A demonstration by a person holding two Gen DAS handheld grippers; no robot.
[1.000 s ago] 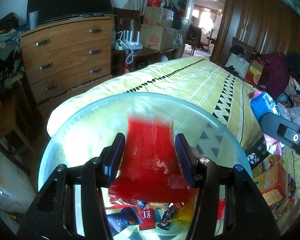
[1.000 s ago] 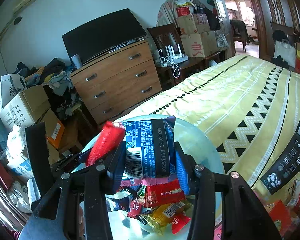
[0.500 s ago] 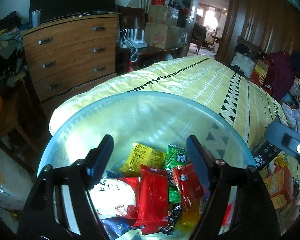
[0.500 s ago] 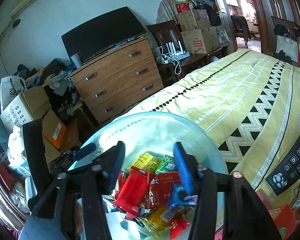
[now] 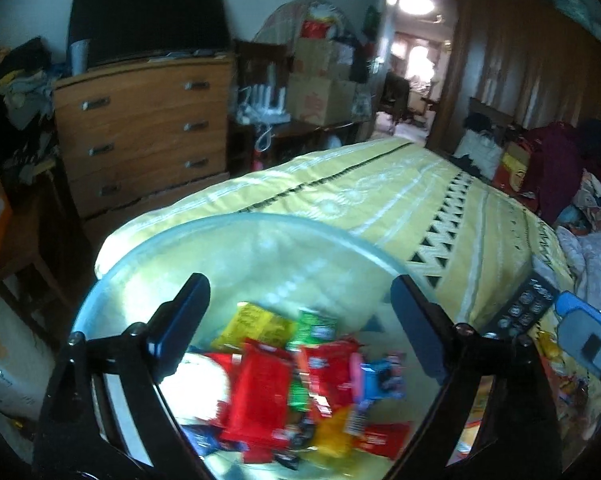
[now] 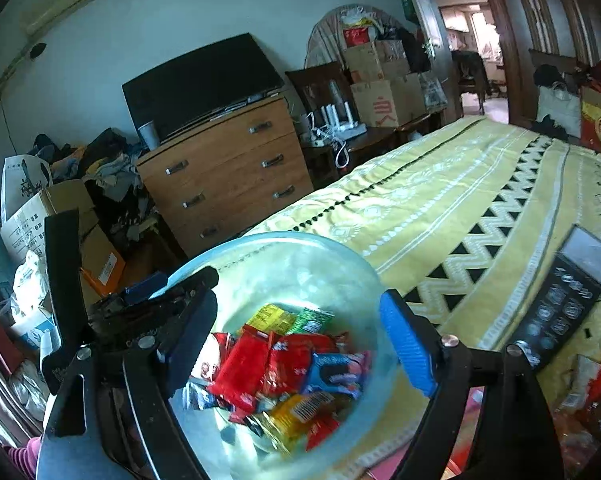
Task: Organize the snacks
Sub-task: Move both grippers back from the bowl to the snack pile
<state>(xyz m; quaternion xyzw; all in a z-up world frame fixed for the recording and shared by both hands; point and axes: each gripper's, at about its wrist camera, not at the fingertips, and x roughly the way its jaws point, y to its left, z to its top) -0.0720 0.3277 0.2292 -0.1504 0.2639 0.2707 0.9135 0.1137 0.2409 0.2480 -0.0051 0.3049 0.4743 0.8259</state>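
Observation:
A clear glass bowl (image 5: pixel 260 220) (image 6: pixel 300 240) stands on the yellow bedspread and holds several snack packets: a red packet (image 5: pixel 256 396) (image 6: pixel 240 364), a yellow one (image 5: pixel 256 324) (image 6: pixel 272 316), a green one (image 5: pixel 316 326), and a blue one (image 6: pixel 334 372). My left gripper (image 5: pixel 300 328) hangs open and empty above the bowl. My right gripper (image 6: pixel 296 332) is also open and empty above the bowl. The left gripper (image 6: pixel 140 300) shows at the bowl's left rim in the right wrist view.
A black remote (image 6: pixel 560 300) (image 5: pixel 520 308) lies on the bedspread right of the bowl. More snack packets (image 6: pixel 592 392) lie at the lower right. A wooden dresser (image 5: pixel 140 132) stands beyond the bed end, with boxes and clutter around it.
One second ago the left gripper held a red packet and the right a blue packet. Both have opened, the packets now lie in the bowl, and the jaws have widened further.

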